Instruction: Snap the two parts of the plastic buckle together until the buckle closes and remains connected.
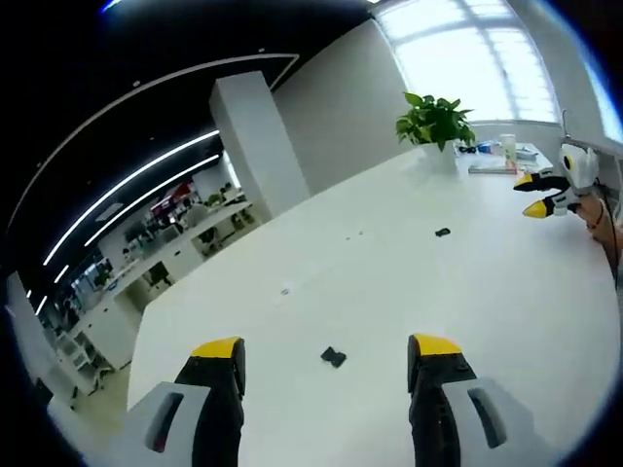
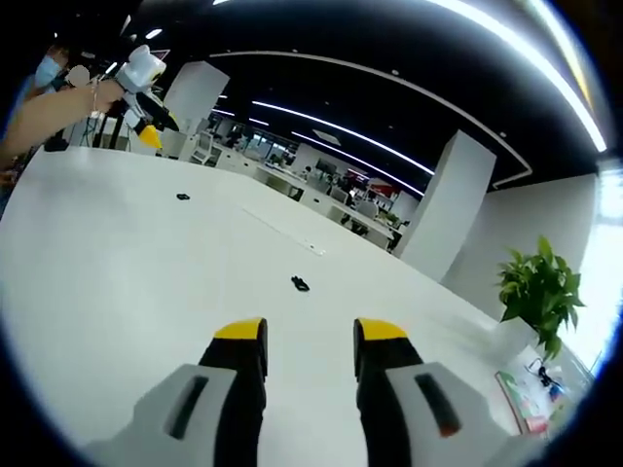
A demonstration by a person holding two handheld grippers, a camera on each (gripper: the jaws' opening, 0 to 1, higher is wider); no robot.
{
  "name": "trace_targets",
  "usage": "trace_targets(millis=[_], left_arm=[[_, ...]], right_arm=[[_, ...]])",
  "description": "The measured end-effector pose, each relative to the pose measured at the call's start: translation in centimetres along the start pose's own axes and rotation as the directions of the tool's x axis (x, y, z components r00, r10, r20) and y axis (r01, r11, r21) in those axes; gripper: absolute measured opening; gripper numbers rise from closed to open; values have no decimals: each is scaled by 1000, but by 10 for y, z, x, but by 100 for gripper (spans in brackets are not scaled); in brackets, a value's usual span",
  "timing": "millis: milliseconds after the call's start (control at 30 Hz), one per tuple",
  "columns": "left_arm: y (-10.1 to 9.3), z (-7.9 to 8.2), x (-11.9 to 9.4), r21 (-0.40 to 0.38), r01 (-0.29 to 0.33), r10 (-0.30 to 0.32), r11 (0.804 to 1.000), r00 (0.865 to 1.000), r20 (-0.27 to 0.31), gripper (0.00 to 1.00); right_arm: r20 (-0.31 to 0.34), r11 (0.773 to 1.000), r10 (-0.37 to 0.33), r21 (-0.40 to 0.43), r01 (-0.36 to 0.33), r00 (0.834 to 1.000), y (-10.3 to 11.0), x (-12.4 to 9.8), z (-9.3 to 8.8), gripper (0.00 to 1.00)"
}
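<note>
Two small black buckle pieces lie well apart on a long, smooth white table (image 1: 506, 292), and neither has been picked up.

In the left gripper view, the left gripper (image 1: 326, 352) hovers with its yellow-tipped black jaws spread wide, holding nothing. One buckle half (image 1: 333, 357) sits on the tabletop almost exactly between those jaw tips, just ahead of them. It is a stubby dark plastic piece, too small to make out its prongs or its long axis with any certainty. The second buckle half (image 1: 443, 233) lies farther off, out toward the right gripper (image 1: 540, 195), which shows at the far right.

In the right gripper view, the right gripper (image 2: 310, 339) also has its jaws apart and empty. The buckle half (image 2: 300, 284) nearest it lies a little way ahead, roughly on the line between its jaws. The other piece (image 2: 182, 197) is far off to the left, below the left gripper (image 2: 151, 122) held in a person's hand.

So each gripper is lined up on the half nearest to it, and the left one looks closer to its piece. A leafy green potted plant (image 1: 435, 122) stands at the table's far end.
</note>
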State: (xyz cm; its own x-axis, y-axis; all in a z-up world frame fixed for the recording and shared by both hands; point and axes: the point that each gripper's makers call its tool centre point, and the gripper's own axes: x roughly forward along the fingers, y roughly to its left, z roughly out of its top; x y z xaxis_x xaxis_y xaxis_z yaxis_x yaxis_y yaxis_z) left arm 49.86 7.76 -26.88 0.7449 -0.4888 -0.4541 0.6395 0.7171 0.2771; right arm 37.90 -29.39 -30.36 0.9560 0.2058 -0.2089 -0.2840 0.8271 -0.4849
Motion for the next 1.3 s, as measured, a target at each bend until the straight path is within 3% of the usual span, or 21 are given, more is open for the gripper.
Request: trace_targets(millis=[133,300,467,700,900,1000,1100,1300], left_arm=[[-2,-3,12,-13,40,-40,999,999,-32,69],[6,-6,22,-14,35,-36,999,997,-71,69],[11,-7,27,-37,48,-50,998,997,-65,70],[15,-20,44,-36,89,-92,995,990,-106,70],[21,-39,64,-33,139,-143,990,972,-186,69],[18,-47,70,-6,200,-196,980,953,-231,68],[17,-49,75,40,228,-212,973,947,-241,66],[8,-59,87,45,326,-302,944,913,-274,62]], right_arm=[[3,1000,13,0,-13,1000,3,0,1,35],[8,1000,22,-4,-22,1000,6,0,4,35],[21,1000,5,-12,-5,1000,3,-3,8,35],[17,1000,19,-12,-19,1000,7,0,8,34],[7,1000,24,-15,-24,1000,8,1,5,33],[9,1000,16,-15,-15,1000,6,1,6,33],[9,1000,13,-16,-13,1000,5,1,5,33],[25,1000,19,-4,-18,1000,6,1,6,30]])
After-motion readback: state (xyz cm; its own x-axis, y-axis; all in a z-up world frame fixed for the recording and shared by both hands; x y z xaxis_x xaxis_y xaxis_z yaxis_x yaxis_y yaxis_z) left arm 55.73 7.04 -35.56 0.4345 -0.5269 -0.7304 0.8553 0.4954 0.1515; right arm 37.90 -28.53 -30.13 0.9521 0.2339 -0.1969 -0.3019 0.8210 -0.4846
